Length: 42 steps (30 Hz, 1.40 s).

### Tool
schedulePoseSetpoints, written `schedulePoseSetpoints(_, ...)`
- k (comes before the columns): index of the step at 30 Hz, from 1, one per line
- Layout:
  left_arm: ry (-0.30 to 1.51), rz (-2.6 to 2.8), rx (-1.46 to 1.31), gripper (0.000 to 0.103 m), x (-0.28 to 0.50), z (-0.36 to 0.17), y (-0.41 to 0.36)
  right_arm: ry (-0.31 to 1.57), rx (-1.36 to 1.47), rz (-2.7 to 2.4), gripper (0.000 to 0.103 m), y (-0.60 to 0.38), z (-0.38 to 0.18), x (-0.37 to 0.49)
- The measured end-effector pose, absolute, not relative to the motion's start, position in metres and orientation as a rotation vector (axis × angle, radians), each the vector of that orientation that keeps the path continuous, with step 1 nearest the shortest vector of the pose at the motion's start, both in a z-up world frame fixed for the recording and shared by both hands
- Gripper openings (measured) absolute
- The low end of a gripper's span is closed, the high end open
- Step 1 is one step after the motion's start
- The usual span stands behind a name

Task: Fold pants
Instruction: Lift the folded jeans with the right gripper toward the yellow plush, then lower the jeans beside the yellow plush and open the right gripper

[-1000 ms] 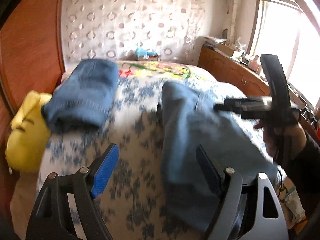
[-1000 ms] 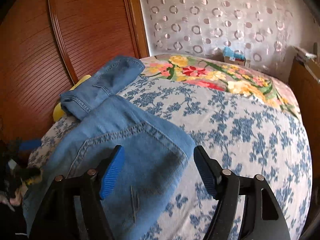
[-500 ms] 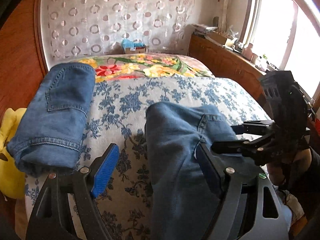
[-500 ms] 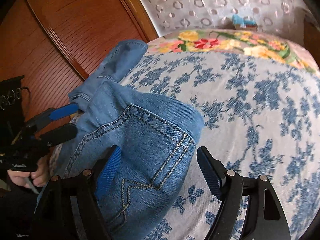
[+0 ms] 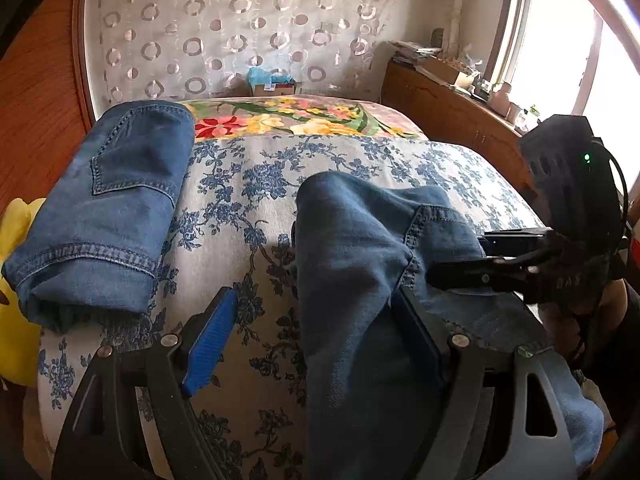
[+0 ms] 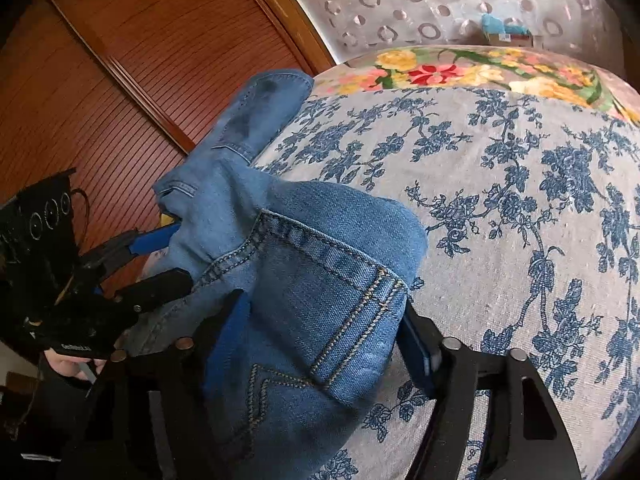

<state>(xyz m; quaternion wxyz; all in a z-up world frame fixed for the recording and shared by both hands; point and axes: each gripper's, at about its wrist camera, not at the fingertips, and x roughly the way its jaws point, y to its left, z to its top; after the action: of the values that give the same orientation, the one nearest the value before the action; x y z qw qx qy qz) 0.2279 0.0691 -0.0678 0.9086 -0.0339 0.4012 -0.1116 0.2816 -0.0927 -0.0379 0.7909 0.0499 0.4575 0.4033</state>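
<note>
On the blue-flowered bedspread, the right gripper is closing its jaws around the jeans; the left gripper is gaping wide beside them

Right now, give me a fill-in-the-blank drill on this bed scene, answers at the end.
1. The folded jeans lie at the bed's ____ edge in the left wrist view.
2. The object beside them is ____ in colour.
3. The right gripper straddles the ____ of the pants.

Answers: left; yellow; waistband
</note>
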Motion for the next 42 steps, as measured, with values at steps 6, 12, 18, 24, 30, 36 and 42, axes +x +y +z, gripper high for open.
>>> schedulePoseSetpoints(6,0.780,-0.225,-0.102,0.080,0.206,-0.055,0.077,0.891,0.090,0.886,0.028,-0.090,-0.001,0.268)
schedulePoseSetpoints(12,0.650,-0.200,-0.147,0.080,0.178,-0.013,0.103,0.752,0.003,0.919,0.026,-0.064,0.065,0.238)
schedulePoseSetpoints(18,0.528,-0.170,-0.186,0.080,0.158,0.024,0.136,0.640,-0.106,0.929,0.026,-0.027,0.114,0.221)
schedulePoseSetpoints(24,0.431,-0.112,-0.192,0.080,0.147,0.053,0.173,0.569,-0.177,0.953,0.025,0.016,0.144,0.224)
schedulePoseSetpoints(30,0.358,-0.035,-0.211,0.080,0.145,0.077,0.220,0.518,-0.189,1.048,0.025,0.065,0.167,0.238)
schedulePoseSetpoints(36,0.292,0.066,-0.200,0.080,0.145,0.097,0.264,0.491,-0.051,1.248,0.025,0.107,0.178,0.275)
schedulePoseSetpoints(42,0.379,0.082,-0.206,0.080,0.202,0.061,0.280,0.662,0.186,1.288,0.026,0.111,0.079,0.387)
